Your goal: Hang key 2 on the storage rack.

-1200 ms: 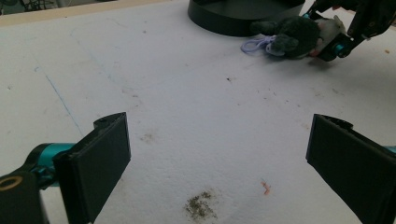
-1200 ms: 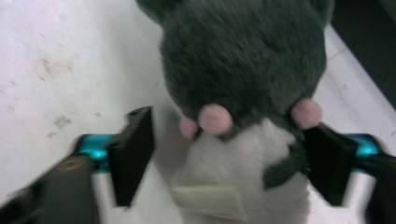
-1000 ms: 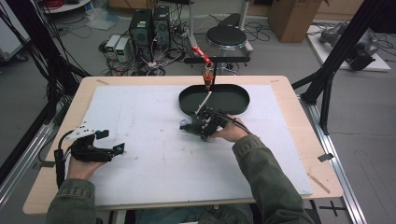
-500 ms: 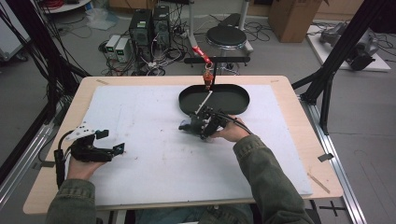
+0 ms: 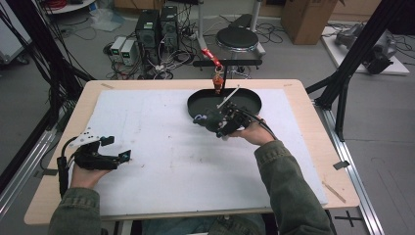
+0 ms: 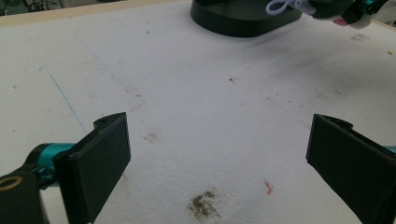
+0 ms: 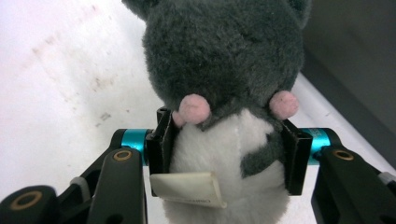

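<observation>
The right claw (image 7: 226, 154) is clamped round a grey plush (image 7: 224, 70) at the tray's (image 5: 252, 100) 6 o'clock rim, likely mid-carry with a drop into it next, while the left claw (image 6: 219, 163) sits agape over the tabletop (image 5: 171, 156).

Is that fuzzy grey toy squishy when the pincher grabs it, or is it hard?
Probably squishy: the right gripper has its jaws pressed into the soft toy, and its white belly bulges between them. It looks fluffy, so it likely won't slip out easily. It's probably light too, though the pictures can't prove that.
</observation>
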A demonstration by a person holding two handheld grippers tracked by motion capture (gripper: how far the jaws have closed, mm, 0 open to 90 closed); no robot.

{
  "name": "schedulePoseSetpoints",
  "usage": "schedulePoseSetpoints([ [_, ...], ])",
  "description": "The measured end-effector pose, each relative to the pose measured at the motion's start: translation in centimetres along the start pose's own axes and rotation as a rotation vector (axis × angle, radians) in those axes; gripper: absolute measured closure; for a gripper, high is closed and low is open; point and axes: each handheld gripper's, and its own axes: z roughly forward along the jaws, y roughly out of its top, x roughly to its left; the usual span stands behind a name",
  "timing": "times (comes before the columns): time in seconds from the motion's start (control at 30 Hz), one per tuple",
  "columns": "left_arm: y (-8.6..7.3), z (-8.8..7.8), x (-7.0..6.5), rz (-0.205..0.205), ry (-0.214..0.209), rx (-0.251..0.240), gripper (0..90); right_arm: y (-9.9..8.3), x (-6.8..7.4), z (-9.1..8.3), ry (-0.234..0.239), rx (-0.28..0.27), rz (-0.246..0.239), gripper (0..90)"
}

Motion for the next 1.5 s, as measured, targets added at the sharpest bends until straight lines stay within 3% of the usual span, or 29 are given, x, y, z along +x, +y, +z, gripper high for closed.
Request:
schedulePoseSetpoints([
  [0.23, 0.0, 0.0, 0.0, 0.003, 0.003, -0.002, 6.9, -0.4, -0.4, -1.8, -0.014, -0.064, 0.031, 49.1],
  [0.63, 0.0, -0.1, 0.1, 0.004, 0.005, -0.007, 6.9, 0.3, -0.4, -4.8, -0.029, -0.094, 0.023, 49.1],
  [0.97, 0.1, -0.2, 0.1, 0.007, 0.010, -0.018, 6.9, 0.7, -0.8, -6.3, -0.047, -0.116, 0.027, 49.1],
  [1.5, 0.1, -0.2, 0.1, 0.006, 0.012, -0.018, 6.9, 0.7, -3.0, -8.6, -0.068, -0.162, 0.104, 49.1],
])
